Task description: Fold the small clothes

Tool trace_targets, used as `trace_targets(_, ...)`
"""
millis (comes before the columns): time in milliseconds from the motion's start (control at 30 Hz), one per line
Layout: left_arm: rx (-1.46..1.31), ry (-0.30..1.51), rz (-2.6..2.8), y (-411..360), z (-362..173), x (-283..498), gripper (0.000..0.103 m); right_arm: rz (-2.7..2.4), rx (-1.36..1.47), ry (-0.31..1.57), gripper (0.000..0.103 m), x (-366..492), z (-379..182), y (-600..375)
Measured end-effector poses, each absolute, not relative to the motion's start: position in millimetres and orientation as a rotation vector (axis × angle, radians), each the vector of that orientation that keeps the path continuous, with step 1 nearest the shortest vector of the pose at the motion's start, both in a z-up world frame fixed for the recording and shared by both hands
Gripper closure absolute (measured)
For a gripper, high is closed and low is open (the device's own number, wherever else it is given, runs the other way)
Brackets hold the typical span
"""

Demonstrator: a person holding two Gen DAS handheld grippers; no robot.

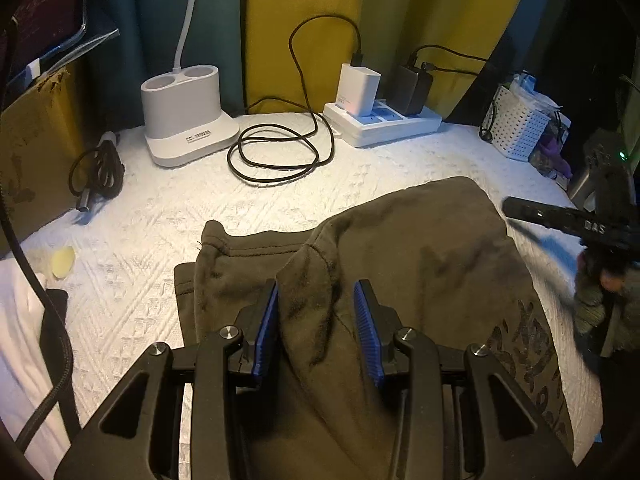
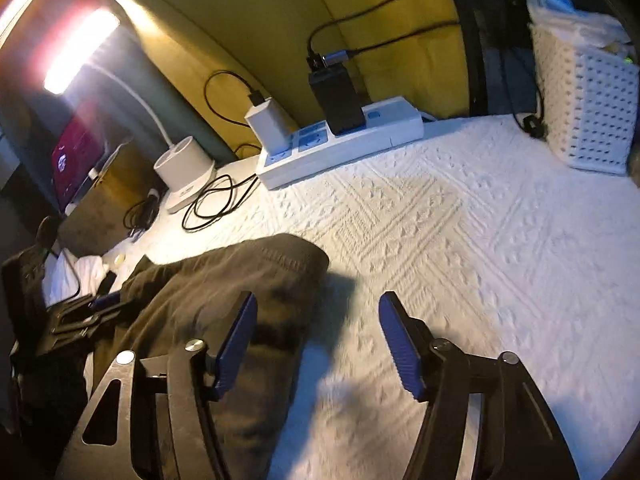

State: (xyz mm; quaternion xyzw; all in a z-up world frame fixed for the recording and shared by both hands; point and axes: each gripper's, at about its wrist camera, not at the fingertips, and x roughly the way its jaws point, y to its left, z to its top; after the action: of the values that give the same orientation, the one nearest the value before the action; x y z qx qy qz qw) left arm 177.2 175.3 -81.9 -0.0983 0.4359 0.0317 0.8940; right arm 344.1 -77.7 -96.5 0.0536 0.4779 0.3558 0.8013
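A dark olive garment [image 1: 420, 248] lies bunched on the white textured bedcover [image 1: 160, 220], with a dark print near its right edge. My left gripper [image 1: 318, 286] is shut on a raised fold of it, and the cloth fills the gap between the blue pads [image 1: 266, 328]. In the right wrist view the same garment [image 2: 224, 272] lies at the lower left. There my right gripper [image 2: 318, 298] stands open over its right edge, with bare cover between the fingers. The right gripper also shows blurred at the right edge of the left wrist view.
At the back stand a white power strip [image 1: 384, 120] with chargers, a white lamp base [image 1: 184, 116] and a coiled black cable [image 1: 276, 152]. A white perforated basket [image 2: 584, 112] sits at the back right. A cardboard box [image 1: 36, 152] stands on the left.
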Motion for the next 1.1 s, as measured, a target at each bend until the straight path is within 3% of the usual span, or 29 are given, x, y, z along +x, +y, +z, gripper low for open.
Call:
trace_targets(167,-0.198,0.914,0.049,175.6,-95.1,184.2,0.067,0.808,0.107,1.055,0.051,347.3,-108.7,-57.8)
trace_targets(233,-0.17,0.899,0.033,172.7,-93.2,185.1,0.093,0.831,0.119,1.069,0.072,349.6,-113.8,-52.6)
trace_targets(267,-0.161,0.895,0.025,172.5,-91.2,185.3,0.1,0.834,0.116,1.067,0.075,350.1,-113.7,-51.0)
trace_targets(333,-0.165,0.87,0.02,176.1,-84.3,183.5,0.1,0.844,0.111,1.053,0.084,351.4,-109.6,-49.0)
trace_targets(433,-0.182,0.83,0.021,184.7,-67.2,178.1,0.1,0.862,0.08,1.01,0.088,351.0,-95.5,-43.4)
trace_targets(633,-0.136,0.819,0.057,196.4,-52.3,176.1,0.1,0.878,0.024,0.981,0.089,352.3,-86.5,-27.0)
trace_targets(900,-0.085,0.929,0.098,204.2,-91.0,183.3,0.1,0.838,-0.079,0.987,0.089,349.9,-104.0,-9.4)
trace_targets(1033,-0.101,0.926,0.098,209.3,-90.1,182.9,0.1,0.749,-0.14,0.969,0.068,352.2,-108.9,-12.5)
trace_targets(1100,-0.099,0.925,0.102,209.4,-89.3,181.9,0.099,0.732,-0.116,0.979,0.064,354.3,-110.9,-19.7)
